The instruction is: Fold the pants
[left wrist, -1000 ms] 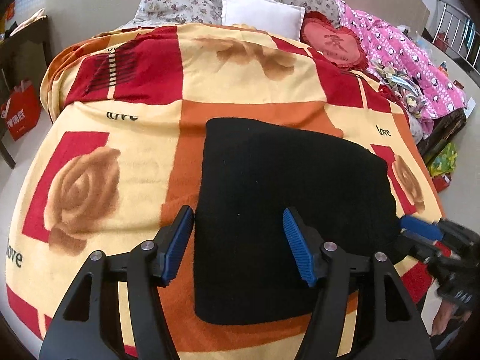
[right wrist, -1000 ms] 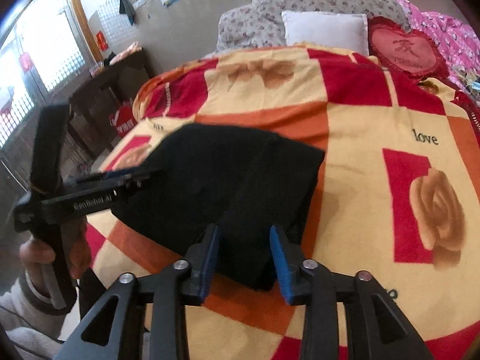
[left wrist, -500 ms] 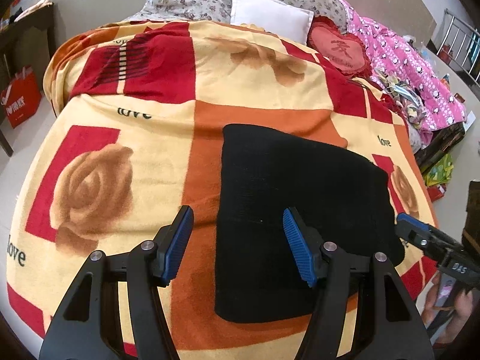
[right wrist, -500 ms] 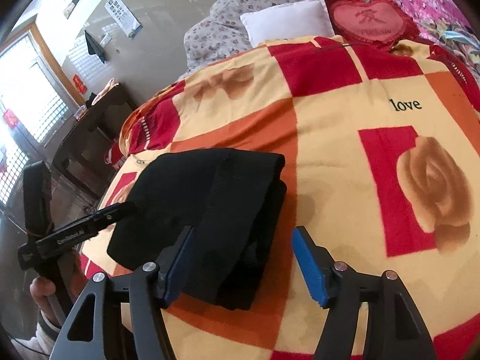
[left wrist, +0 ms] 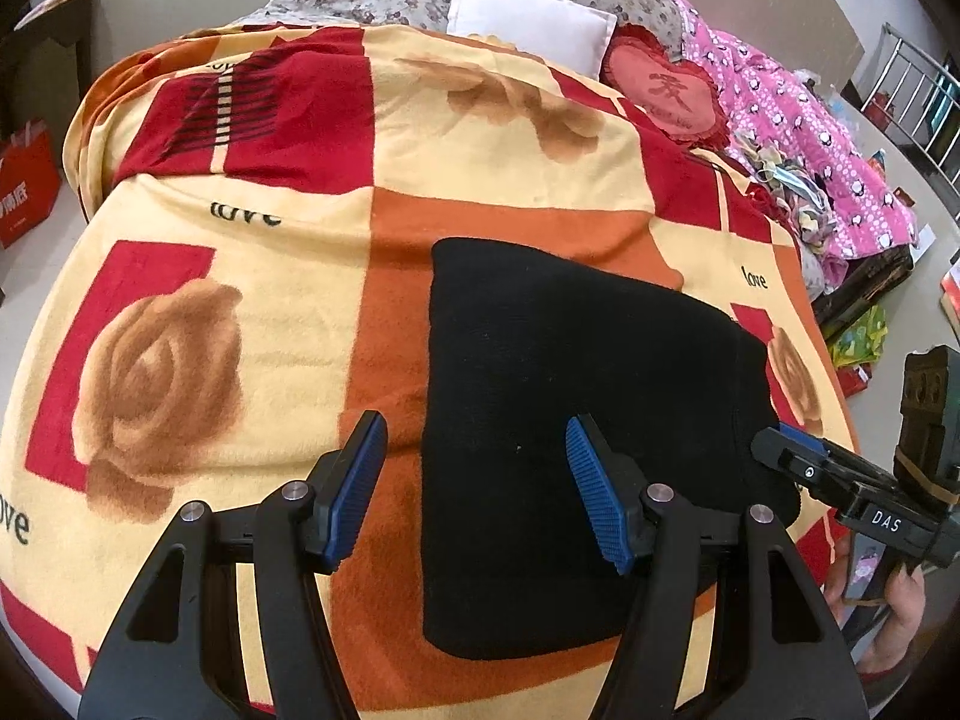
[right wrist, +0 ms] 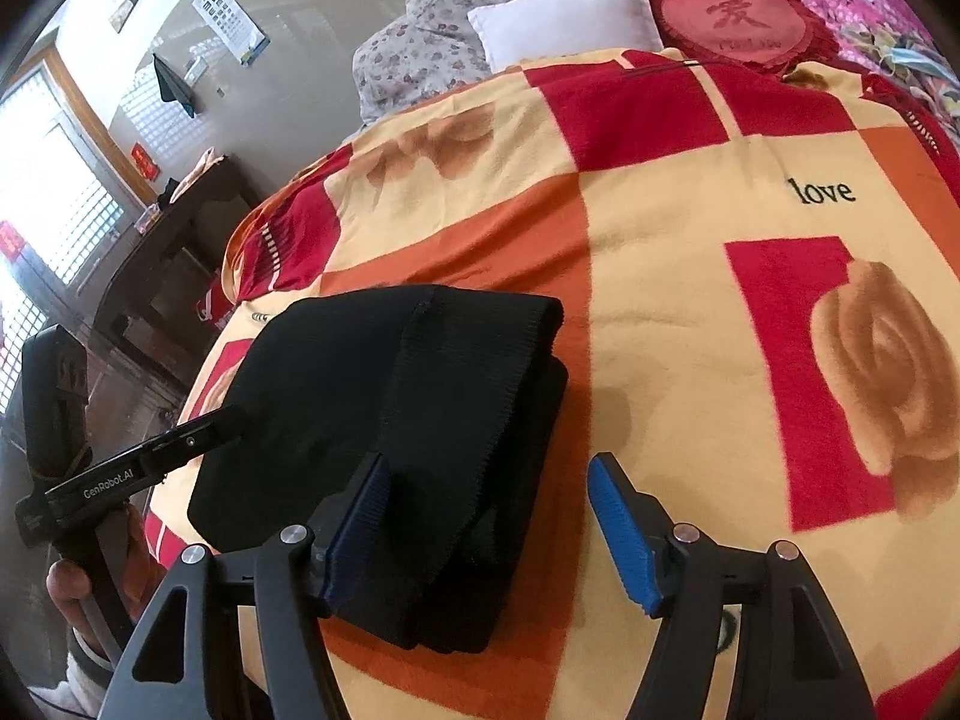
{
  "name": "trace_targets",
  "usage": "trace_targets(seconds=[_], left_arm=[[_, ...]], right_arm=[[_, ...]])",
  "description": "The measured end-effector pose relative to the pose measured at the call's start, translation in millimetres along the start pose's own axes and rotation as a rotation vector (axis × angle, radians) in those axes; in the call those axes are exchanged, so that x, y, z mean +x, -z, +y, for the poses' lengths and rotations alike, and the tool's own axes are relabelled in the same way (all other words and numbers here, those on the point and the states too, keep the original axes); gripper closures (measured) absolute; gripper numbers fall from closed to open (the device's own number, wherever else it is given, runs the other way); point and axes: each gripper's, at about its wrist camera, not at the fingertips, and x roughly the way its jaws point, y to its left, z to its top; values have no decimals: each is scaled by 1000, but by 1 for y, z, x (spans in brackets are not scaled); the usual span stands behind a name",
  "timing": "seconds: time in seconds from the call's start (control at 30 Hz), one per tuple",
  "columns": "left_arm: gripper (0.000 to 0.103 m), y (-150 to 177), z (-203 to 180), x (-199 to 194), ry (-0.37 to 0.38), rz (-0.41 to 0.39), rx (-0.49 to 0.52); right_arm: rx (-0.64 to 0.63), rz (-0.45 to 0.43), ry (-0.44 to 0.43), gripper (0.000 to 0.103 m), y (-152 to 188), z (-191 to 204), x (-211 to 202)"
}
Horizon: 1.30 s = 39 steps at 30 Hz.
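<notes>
The black pants (left wrist: 570, 408) lie folded into a thick rectangular bundle on the patterned blanket (left wrist: 240, 276). My left gripper (left wrist: 474, 438) hovers open over the bundle's left edge, one pad above the blanket and the other above the cloth. In the right wrist view the pants (right wrist: 420, 396) show stacked layers, with a ribbed band on top. My right gripper (right wrist: 489, 468) stands open around the bundle's near right corner, its pads not pressing the cloth. Each gripper also shows in the other's view, the right gripper (left wrist: 780, 447) at the bundle's right edge and the left gripper (right wrist: 231, 420) at its left edge.
A white pillow (left wrist: 534, 24), a red heart cushion (left wrist: 666, 90) and pink bedding (left wrist: 798, 138) sit at the head and far side of the bed. A dark wooden table (right wrist: 174, 252) stands beside the bed. A hand (right wrist: 66, 594) holds the left gripper's handle.
My right gripper has let go of the bundle's folded edge: its jaws have spread wide and drawn back slightly. The left gripper has stayed open, shifting only a little.
</notes>
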Motion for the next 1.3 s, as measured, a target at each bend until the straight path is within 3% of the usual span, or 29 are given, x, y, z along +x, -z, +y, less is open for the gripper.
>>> trace_targets(seconds=[0.13,0.23,0.37,1.3], left_arm=[[41,-1,-2,4,12,4,6],[31,-2,-3,9,27,13,0],[29,-2,-4,19,65,42,-11],[21,-8,-11,37,93,42,-6]], right_arm=[[4,7,-8,36,1,1,3],[7,10,-14,36,1,0,5],[12,16,-24,35,0,-1,9],[-8,30,-88,30,-4,5,29]])
